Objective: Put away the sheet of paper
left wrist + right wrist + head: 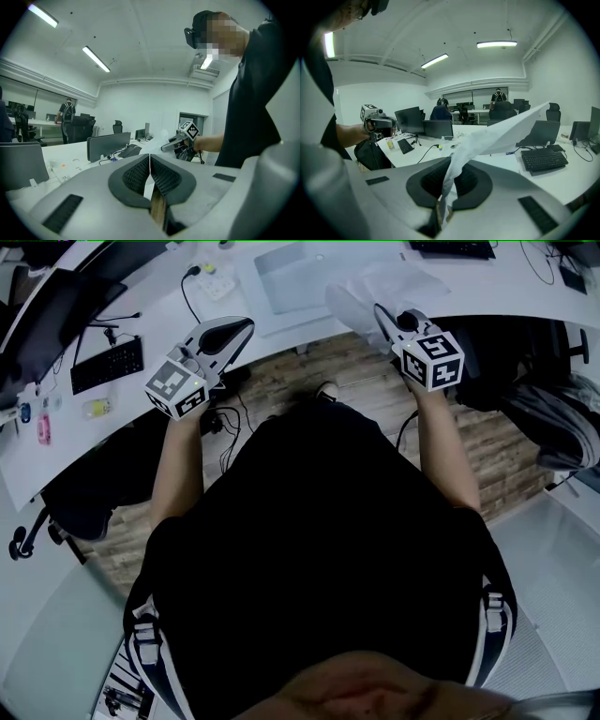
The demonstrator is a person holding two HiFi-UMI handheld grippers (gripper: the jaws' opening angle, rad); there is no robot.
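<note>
The right gripper (446, 182) clamps the paper (502, 135) above the desk (157, 317); the left gripper (150, 174) has its jaws together, empty.

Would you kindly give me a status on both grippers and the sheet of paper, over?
Right gripper shut on the sheet of paper, sheet held up over the desk. Left gripper shut, empty. No obstruction seen.
</note>
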